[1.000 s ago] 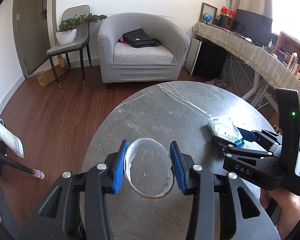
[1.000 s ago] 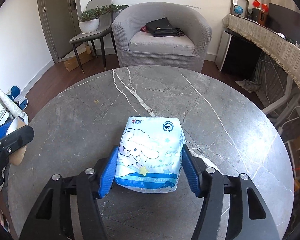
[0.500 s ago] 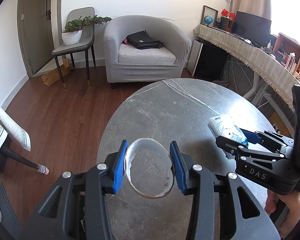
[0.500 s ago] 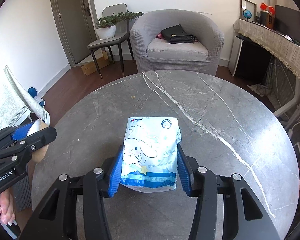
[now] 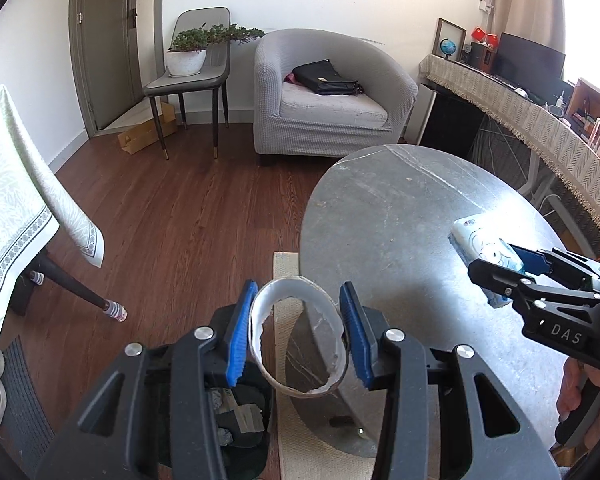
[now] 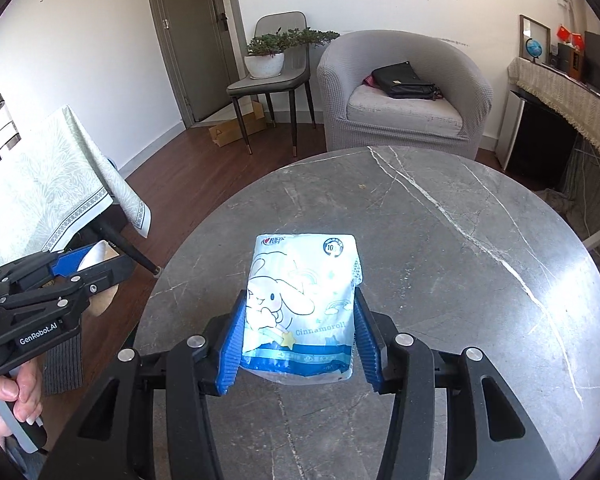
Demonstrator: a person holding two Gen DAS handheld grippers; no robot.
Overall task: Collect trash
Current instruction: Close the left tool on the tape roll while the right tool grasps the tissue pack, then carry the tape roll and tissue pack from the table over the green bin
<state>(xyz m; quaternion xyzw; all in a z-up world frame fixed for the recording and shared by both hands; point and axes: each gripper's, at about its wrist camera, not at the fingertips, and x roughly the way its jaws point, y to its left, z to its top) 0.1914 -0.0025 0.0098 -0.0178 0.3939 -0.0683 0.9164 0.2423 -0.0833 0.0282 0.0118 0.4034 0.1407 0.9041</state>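
My left gripper (image 5: 298,334) is shut on a cardboard tape ring (image 5: 332,354), torn at the rim, and holds it off the left edge of the round grey marble table (image 5: 400,240), above a dark trash bin (image 5: 236,428) with scraps in it. My right gripper (image 6: 300,340) is shut on a blue-and-white Cinnamoroll tissue pack (image 6: 300,292) and holds it over the table (image 6: 460,272). The pack also shows in the left wrist view (image 5: 480,246). The left gripper shows at the left of the right wrist view (image 6: 60,276).
A cloth-covered table (image 5: 16,216) stands to the left. A grey armchair (image 5: 328,96) with a black bag, and a chair with a potted plant (image 5: 188,56), stand behind. A beige mat (image 5: 288,280) lies on the wood floor by the table. A desk (image 5: 532,108) runs along the right.
My left gripper has moved left with the ring, from over the table to beyond its edge above the bin. My right gripper has closed on the pack and lifted it leftward.
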